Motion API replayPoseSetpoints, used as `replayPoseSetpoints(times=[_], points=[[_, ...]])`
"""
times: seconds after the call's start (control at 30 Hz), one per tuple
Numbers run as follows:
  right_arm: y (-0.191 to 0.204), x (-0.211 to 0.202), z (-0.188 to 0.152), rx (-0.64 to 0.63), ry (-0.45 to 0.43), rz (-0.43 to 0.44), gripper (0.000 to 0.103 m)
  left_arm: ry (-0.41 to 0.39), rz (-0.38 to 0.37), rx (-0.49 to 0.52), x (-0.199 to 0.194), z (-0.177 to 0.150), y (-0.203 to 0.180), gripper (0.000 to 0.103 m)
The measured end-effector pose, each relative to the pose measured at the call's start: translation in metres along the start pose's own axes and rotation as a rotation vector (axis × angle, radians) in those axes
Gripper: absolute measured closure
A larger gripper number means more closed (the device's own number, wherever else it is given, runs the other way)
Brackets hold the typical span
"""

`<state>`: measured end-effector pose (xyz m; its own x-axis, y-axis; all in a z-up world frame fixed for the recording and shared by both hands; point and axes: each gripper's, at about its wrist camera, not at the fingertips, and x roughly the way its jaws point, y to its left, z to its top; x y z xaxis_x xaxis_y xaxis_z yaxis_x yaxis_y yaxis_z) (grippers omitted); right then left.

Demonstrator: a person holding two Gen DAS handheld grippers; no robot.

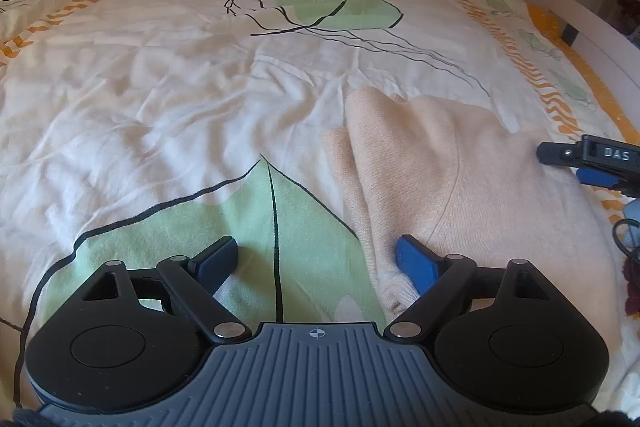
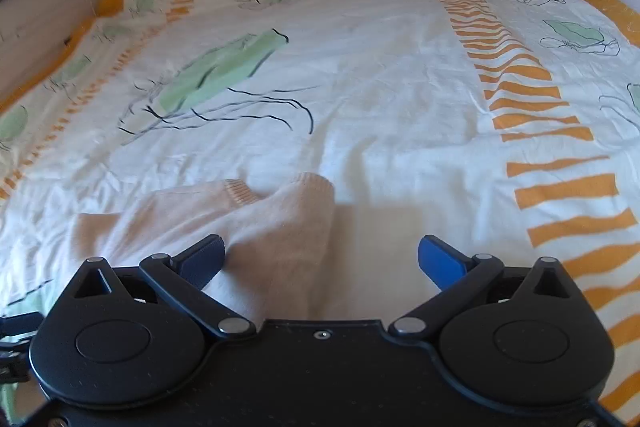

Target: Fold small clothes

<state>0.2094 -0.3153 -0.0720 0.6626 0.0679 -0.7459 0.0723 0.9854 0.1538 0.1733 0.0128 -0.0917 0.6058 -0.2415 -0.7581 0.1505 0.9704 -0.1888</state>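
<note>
Now your left tongs (image 1: 318, 261) stand spread wide above the bed cover (image 1: 160, 99), gripping nothing, with the peach sweater (image 1: 460, 179) lying partly folded on the bed beside their right pad. Your right tongs (image 2: 322, 259) are spread too and empty, hovering over the sweater's sleeve end.

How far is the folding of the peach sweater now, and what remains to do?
Done: the peach sweater lies on the bedspread partly folded, one layer over another. In hand: nothing; the left gripper and right gripper are both open, with no cloth pinched. Left: the ribbed cuff still sticks out, so probably further folds and flattening.
</note>
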Motion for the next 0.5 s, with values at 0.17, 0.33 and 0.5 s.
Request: replayPoseSetpoints(times=[0.17,0.33,0.5], points=[[0.003,0.026,-0.001,-0.034,0.038,-0.038,0.0,-0.003,-0.002,-0.006,0.0,0.0,0.0,0.015],[0.003,0.028,0.005,-0.056,0.045,-0.04,0.0,-0.004,-0.002,-0.006,0.0,0.0,0.0,0.015],[0.004,0.036,0.015,-0.069,0.044,-0.031,0.0,-0.004,-0.001,-0.01,0.0,0.0,-0.001,0.015]])
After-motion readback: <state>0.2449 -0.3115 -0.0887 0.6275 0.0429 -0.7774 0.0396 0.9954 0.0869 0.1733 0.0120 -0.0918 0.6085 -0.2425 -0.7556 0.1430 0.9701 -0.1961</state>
